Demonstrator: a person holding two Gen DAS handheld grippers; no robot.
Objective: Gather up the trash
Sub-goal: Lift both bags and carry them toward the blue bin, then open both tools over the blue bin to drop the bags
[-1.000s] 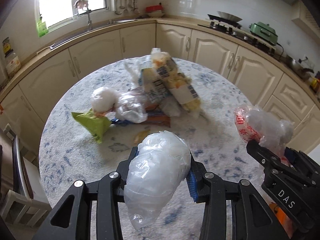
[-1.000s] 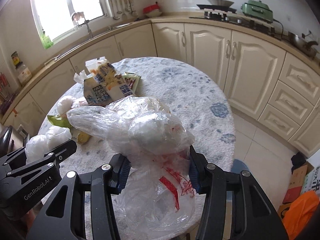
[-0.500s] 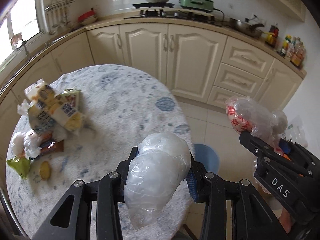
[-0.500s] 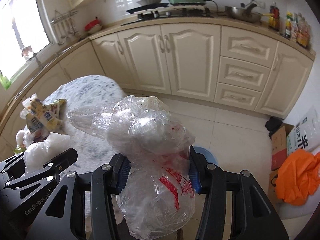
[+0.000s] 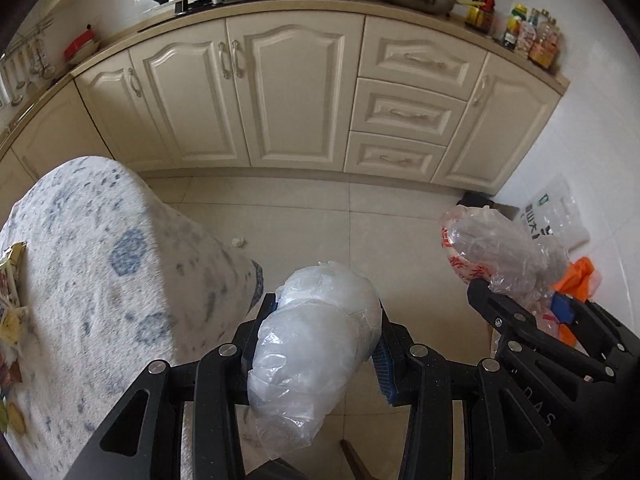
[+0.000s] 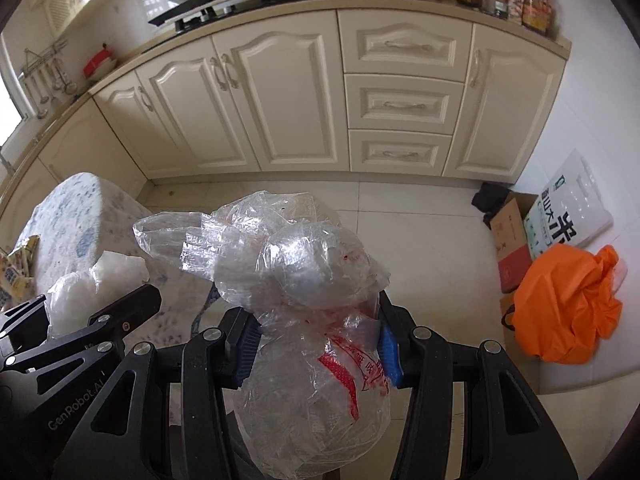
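Left gripper (image 5: 324, 344) is clamped on a wad of white plastic film (image 5: 316, 344) — the jaws are pressed into its middle, with a rounded lump bulging out ahead of the tips and a loose tail hanging down behind them. I read it as nearly weightless and very soft; the pads have sunk into it, so the hold is on trapped air and slick film, not on anything solid.

Right gripper (image 6: 316, 340) is closed on a clear plastic bag with red print (image 6: 312, 340). The jaws pinch it at a narrow waist: one puffed ball sits above and ahead of the tips, a bigger one with the red lettering sags below them, and a flat flap sticks out to the left of the jaws. That waist looks like the right place to hold — the bunched film there gives the pads something to bite, while the balloons on either side would just squash and slide.

Both bundles are in the air, off the table (image 5: 92, 280), which lies to the left of both pairs of jaws with a few wrappers at its far left edge. Ahead of the jaws is bare tiled floor; off to the right of the right jaws an orange bag (image 6: 568, 304) sits beside a cardboard box (image 6: 512, 240).

I judge neither bundle fragile, but both are slippery.
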